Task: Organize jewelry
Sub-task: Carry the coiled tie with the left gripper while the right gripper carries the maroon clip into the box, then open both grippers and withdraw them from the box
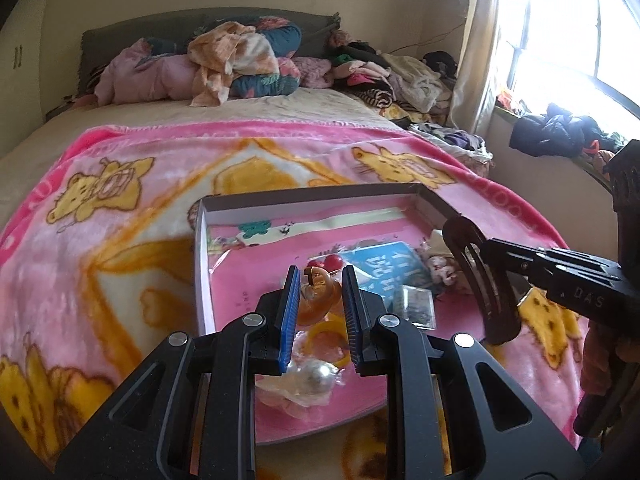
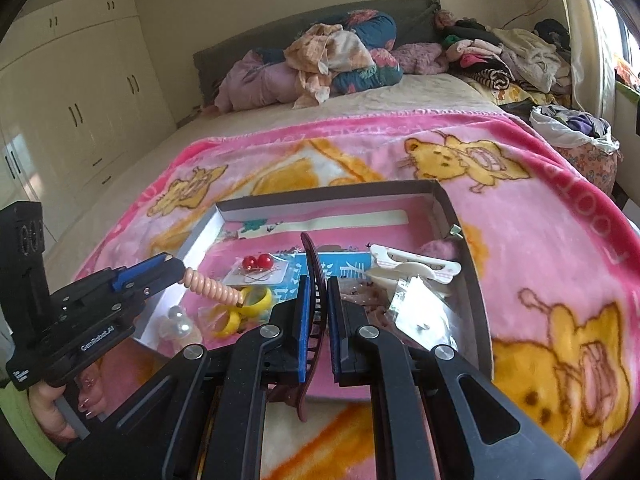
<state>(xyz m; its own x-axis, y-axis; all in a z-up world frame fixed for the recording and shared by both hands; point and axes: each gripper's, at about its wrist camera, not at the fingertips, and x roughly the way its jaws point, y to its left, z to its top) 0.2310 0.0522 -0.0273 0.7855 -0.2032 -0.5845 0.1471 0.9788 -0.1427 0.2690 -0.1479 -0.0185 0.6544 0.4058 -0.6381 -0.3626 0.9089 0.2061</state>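
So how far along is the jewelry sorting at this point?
Mid-job. Already in the box: red earrings on a card, a white clip, small packets. In hand: the left gripper is shut on a coiled hair tie, the right gripper on a dark hair clip. Left: placing both.

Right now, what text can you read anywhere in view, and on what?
"DAS": right claw body, rest cut off.
"GenRobot.AI": left claw body.
"TOOT": pink blanket border, upside down, partly legible.
Blue card in the box: white characters, unreadable.
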